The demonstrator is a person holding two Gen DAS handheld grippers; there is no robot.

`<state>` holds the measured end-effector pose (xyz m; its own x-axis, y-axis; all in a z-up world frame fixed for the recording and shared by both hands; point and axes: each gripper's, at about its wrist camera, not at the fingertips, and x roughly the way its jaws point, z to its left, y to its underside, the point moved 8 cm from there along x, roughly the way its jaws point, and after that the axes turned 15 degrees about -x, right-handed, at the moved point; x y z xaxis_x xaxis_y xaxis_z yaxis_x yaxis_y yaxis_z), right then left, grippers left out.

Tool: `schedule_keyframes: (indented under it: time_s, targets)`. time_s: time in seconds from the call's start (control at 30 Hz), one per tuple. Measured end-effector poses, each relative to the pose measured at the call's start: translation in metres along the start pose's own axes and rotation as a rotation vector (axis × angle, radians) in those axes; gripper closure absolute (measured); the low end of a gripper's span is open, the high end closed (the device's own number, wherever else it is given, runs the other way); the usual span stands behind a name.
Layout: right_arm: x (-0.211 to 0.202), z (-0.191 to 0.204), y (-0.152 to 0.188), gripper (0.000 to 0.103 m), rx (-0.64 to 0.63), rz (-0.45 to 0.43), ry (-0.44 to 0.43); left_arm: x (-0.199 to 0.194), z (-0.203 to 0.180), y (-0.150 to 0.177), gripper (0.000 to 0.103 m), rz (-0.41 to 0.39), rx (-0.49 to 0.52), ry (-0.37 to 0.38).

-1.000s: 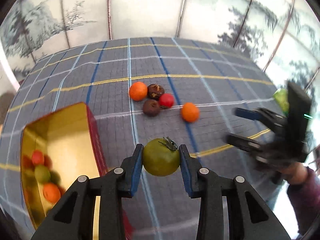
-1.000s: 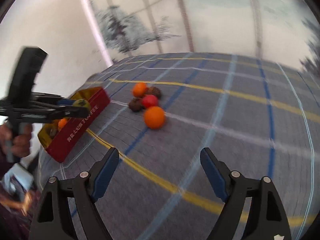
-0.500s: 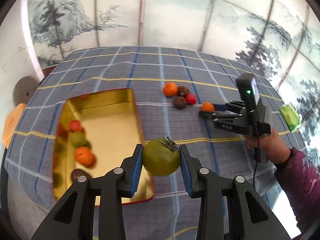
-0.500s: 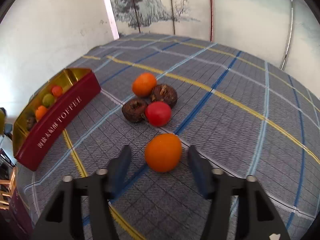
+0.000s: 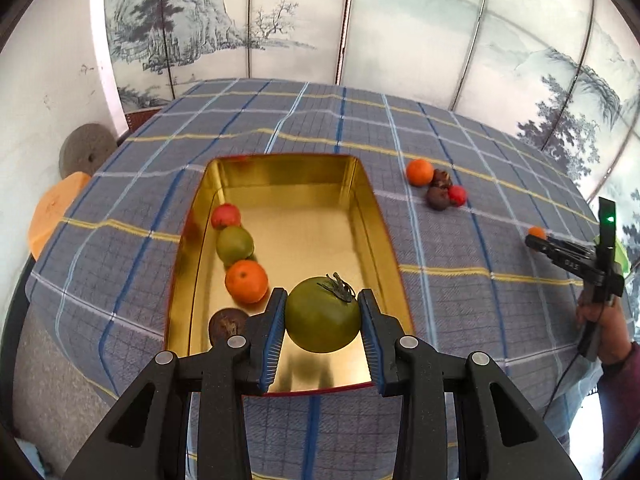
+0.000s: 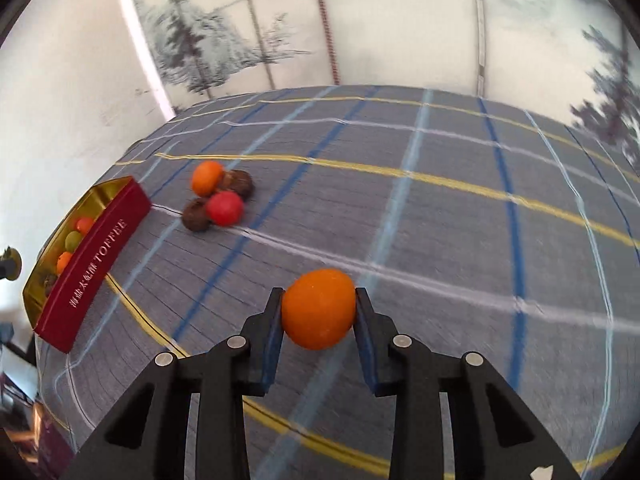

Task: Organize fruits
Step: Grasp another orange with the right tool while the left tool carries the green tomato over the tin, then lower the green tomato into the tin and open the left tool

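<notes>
Above the gold tin (image 5: 366,204), the left gripper (image 5: 322,316) hangs with its jaws clamped on a green tomato (image 5: 322,316) (stem up). Four fruits line the tin's left wall. Over the table (image 6: 440,208), the right gripper (image 6: 318,310) pinches an orange (image 6: 318,308).
</notes>
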<state>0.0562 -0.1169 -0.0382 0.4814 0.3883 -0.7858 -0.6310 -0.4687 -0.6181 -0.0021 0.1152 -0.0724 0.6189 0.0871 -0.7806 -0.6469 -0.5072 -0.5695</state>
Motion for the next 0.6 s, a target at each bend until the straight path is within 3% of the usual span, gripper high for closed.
schedule_keyframes:
  time_s: [0.6]
  targets:
    - [0.003,-0.008,0.011,0.072,0.027,0.025,0.015,0.031,0.005,0.014,0.066,0.034,0.01,0.003]
